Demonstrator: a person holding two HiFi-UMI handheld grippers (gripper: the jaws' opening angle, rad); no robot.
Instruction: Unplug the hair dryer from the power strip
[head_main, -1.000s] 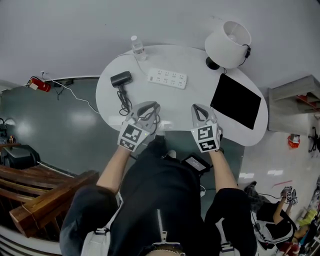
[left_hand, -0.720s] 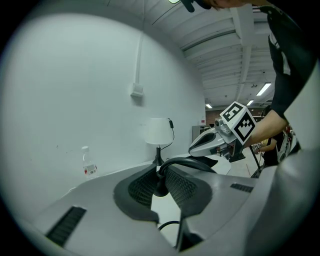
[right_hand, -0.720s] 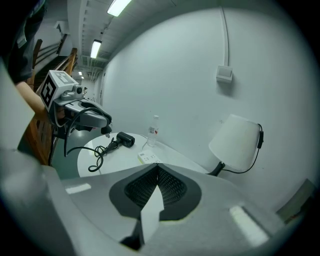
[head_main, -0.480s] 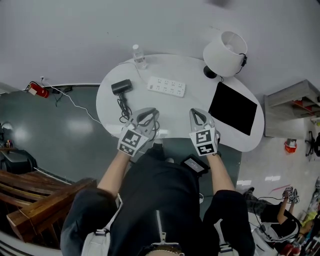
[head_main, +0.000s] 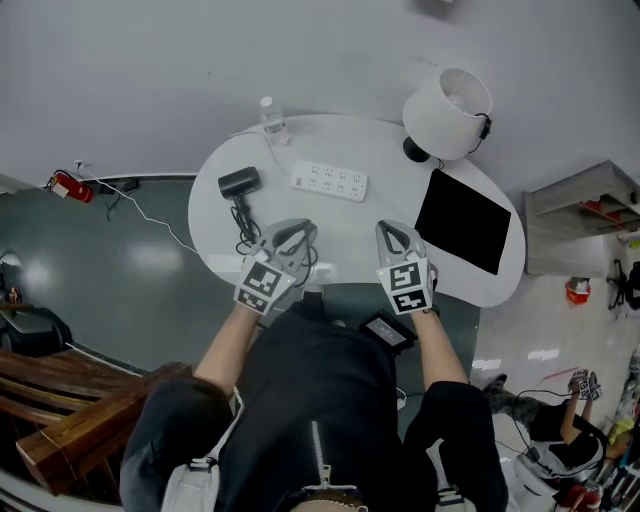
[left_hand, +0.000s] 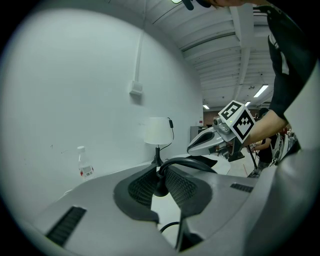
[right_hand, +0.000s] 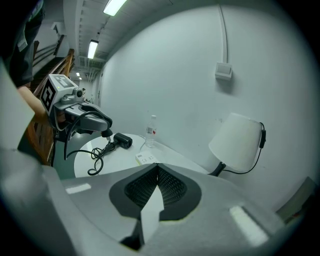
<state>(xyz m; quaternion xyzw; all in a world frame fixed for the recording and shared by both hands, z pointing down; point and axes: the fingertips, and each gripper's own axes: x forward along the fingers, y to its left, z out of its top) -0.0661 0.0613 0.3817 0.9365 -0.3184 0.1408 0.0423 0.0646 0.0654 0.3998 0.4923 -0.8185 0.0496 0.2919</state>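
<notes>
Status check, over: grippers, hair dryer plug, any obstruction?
Left gripper shut on hair dryer cord. Right gripper shut, empty. Power strip has no plug in it. Nothing in the way.

There is one bench (head_main: 350, 215). On it are one hair dryer (head_main: 239, 182), one cord (head_main: 246, 212), one power strip (head_main: 329, 180), one water bottle (head_main: 270, 118), one lamp (head_main: 447, 100) and one flat black board (head_main: 463, 220). There are two tongs: the left tongs (head_main: 294, 230) and the right tongs (head_main: 391, 231).
</notes>
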